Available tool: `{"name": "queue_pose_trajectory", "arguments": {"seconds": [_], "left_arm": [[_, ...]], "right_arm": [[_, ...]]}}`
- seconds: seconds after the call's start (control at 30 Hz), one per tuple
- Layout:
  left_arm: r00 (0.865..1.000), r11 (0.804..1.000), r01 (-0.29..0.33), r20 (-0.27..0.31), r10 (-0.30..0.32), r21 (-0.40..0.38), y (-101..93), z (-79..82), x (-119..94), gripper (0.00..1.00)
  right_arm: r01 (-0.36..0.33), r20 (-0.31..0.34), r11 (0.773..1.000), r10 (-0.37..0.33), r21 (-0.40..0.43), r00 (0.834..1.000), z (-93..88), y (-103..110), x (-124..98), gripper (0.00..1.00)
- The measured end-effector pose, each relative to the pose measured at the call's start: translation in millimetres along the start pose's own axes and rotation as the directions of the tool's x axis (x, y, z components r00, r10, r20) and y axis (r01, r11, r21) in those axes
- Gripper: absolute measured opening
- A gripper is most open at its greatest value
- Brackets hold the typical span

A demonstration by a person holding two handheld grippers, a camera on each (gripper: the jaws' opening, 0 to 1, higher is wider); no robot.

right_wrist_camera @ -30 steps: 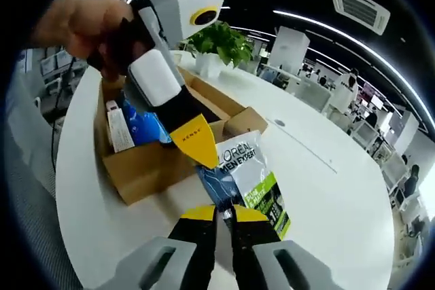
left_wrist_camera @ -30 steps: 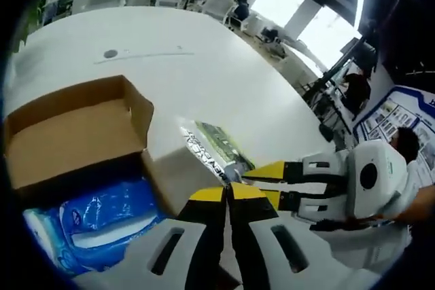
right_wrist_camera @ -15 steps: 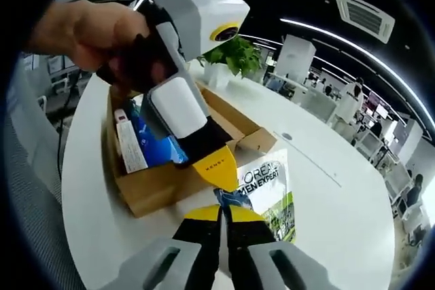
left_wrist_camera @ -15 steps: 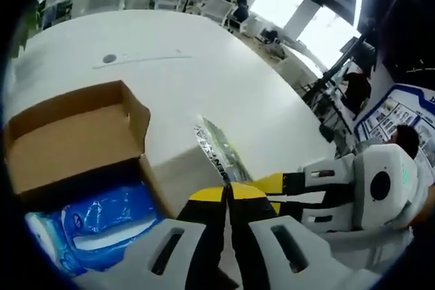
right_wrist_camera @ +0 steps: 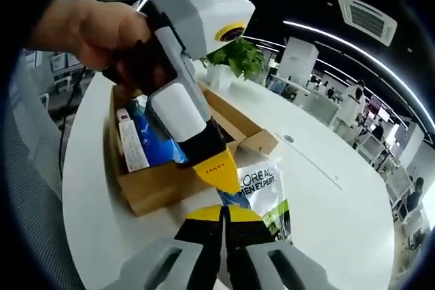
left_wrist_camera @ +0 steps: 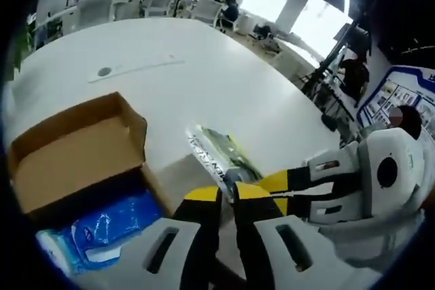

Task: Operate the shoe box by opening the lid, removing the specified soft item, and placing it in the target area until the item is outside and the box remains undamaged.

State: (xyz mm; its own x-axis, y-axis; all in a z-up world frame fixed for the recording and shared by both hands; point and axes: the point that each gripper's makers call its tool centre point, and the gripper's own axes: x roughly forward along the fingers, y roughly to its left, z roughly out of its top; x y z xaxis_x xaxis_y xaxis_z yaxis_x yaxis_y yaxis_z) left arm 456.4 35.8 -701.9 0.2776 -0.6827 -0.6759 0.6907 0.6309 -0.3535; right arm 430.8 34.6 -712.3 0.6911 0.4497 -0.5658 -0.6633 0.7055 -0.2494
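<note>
Holding the pouch [right_wrist_camera: 262, 195] clear of the open box [right_wrist_camera: 163, 180], both the left gripper [left_wrist_camera: 228, 193] and right gripper [right_wrist_camera: 224, 214] stay pinched shut on its near edge, little changed over the last second, so set-down on the table [left_wrist_camera: 156, 93] remains.

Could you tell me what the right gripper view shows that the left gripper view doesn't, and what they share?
Right gripper view: a potted plant, a white tube inside the box, and the person's hand holding the left gripper.
Left gripper view: the right gripper coming in from the right, and a round port in the table.
Both: the open cardboard box, the blue pack in it, and the L'Oreal pouch pinched by both grippers.
</note>
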Motion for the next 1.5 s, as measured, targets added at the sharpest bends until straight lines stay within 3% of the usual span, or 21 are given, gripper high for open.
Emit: {"name": "queue_pose_trajectory", "arguments": {"seconds": [0.27, 0.53, 0.9, 1.23, 1.33, 1.5], "left_arm": [[0.999, 0.999, -0.025, 0.035, 0.024, 0.042, 6.7, 9.9, -9, 0.14], [0.994, 0.997, -0.005, 0.107, -0.004, 0.082, 2.7, 28.1, -27, 0.18], [0.984, 0.996, -0.028, 0.180, 0.013, 0.083, 13.5, 39.3, -58, 0.22], [0.976, 0.994, -0.056, 0.217, 0.034, 0.096, 23.8, 42.4, -82, 0.25], [0.973, 0.993, -0.065, 0.225, 0.041, 0.101, 26.5, 41.0, -88, 0.26], [0.972, 0.991, -0.077, 0.228, 0.051, 0.109, 30.7, 36.5, -93, 0.30]], "right_arm": [[-0.021, -0.016, 0.999, 0.021, -0.045, 1.000, -5.2, 6, 3, 0.00], [-0.053, -0.051, 0.991, 0.048, -0.122, 0.998, -13.5, 15, 10, 0.00], [-0.112, -0.117, 0.981, 0.094, -0.158, 0.989, -38.1, 28, 20, 0.00], [-0.109, -0.158, 0.987, 0.090, -0.119, 0.983, -54.8, 28, 23, 0.00], [-0.087, -0.155, 0.994, 0.075, -0.069, 0.985, -55.2, 23, 19, 0.00], [-0.035, -0.155, 0.999, 0.035, 0.005, 0.987, -59.3, 8, 14, 0.18]]}}
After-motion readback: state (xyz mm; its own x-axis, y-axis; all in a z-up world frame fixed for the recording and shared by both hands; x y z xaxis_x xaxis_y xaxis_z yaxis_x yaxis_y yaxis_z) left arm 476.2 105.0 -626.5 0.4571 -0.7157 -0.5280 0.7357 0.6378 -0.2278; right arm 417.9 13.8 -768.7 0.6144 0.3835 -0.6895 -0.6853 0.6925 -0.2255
